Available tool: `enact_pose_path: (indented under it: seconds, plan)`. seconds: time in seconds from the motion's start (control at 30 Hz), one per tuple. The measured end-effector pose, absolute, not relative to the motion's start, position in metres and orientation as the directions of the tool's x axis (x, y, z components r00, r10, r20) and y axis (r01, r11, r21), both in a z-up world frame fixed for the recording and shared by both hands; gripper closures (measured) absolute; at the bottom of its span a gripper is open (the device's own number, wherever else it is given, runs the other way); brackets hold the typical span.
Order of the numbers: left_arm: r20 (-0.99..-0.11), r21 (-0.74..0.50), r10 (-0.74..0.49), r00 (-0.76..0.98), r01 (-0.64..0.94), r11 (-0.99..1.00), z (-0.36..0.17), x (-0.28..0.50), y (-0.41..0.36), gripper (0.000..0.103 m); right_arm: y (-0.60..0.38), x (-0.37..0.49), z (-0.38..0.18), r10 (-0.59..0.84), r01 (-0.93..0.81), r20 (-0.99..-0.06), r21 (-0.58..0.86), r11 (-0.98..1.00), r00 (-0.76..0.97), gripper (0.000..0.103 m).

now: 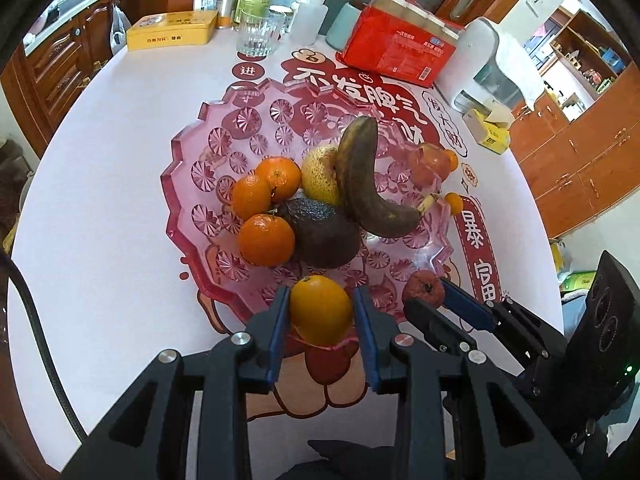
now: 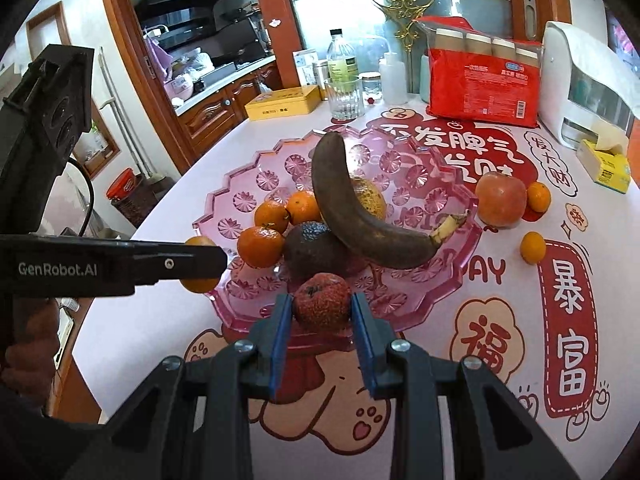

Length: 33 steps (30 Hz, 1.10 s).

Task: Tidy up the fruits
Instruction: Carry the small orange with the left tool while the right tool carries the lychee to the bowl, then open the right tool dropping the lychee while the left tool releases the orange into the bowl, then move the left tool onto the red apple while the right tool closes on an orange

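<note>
Two handheld grippers meet at the near rim of a pink glass fruit bowl (image 1: 188, 184) on a white table (image 1: 120, 160) printed with red Chinese characters. In the left wrist view, the left gripper (image 1: 321, 312) clamps a small orange (image 1: 320, 309) between its blue pads at lower centre of the frame, over the bowl's near edge. To its right, the right gripper (image 1: 430, 294) pinches a wrinkled red fruit (image 1: 423, 289) just beside the rim.

The right wrist view shows the same red fruit (image 2: 322, 300) squeezed between that gripper's (image 2: 322, 307) 2 blue pads, low in the centre, at the bowl's (image 2: 400, 296) near edge. The left gripper (image 2: 200, 264) enters from the left of the frame, closed on its orange (image 2: 199, 263).

Inside the bowl lie 3 mandarins (image 1: 266, 240), a dark avocado (image 1: 324, 232), a yellow-green pear (image 1: 320, 174) and a blackened banana (image 1: 360, 184) draped across the pile. Outside the bowl, at right of the right wrist frame, an apple (image 2: 500, 199) sits on the table with 2 loose mandarins (image 2: 533, 247) near it.

Along the table's far edge stand a yellow tin (image 1: 172, 30), a drinking glass (image 1: 258, 34), a red package of cups (image 1: 400, 50) and a white dispenser (image 1: 496, 68).
</note>
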<state>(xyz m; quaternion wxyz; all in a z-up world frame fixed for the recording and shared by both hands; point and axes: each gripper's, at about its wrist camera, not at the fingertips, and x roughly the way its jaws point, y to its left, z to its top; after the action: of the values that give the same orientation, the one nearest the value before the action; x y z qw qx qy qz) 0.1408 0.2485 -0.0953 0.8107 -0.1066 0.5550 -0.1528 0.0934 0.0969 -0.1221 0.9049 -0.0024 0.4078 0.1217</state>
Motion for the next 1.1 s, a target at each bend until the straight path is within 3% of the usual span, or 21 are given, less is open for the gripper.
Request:
enact_pose_path:
  seconds: [0.1,0.17,0.3,0.73,1.1]
  plan:
    - [-0.867,-0.347,-0.372,0.333,0.135,0.928,-0.096,0.141,0.248,0.054,0.097,0.095,-0.123,0.208,-0.21,-0.741,0.092,0.973,0.638,0.059]
    - [-0.871,-0.336,-0.364,0.33,0.141,0.931,-0.093,0.139,0.249,0.051,0.095,0.095,-0.122,0.207,-0.198,-0.737,0.101,0.975,0.643,0.052]
    - [-0.878,-0.302,-0.342,0.334,0.167,0.939,-0.085,0.138,0.248,0.039,0.09,0.091,-0.12,0.194,-0.174,-0.728,0.104,0.979,0.658,0.052]
    - [-0.888,-0.197,-0.307,0.343,0.321,0.926,-0.035,0.152,0.194,0.021,0.051,0.078,-0.121,0.147,-0.085,-0.745,0.122,0.989,0.651,0.052]
    - [-0.908,-0.139,-0.293,0.301,0.442,0.886,-0.014,0.189,0.116,0.017,-0.017,0.092,-0.118,0.078,-0.009,-0.767,0.094,0.996,0.637,0.052]
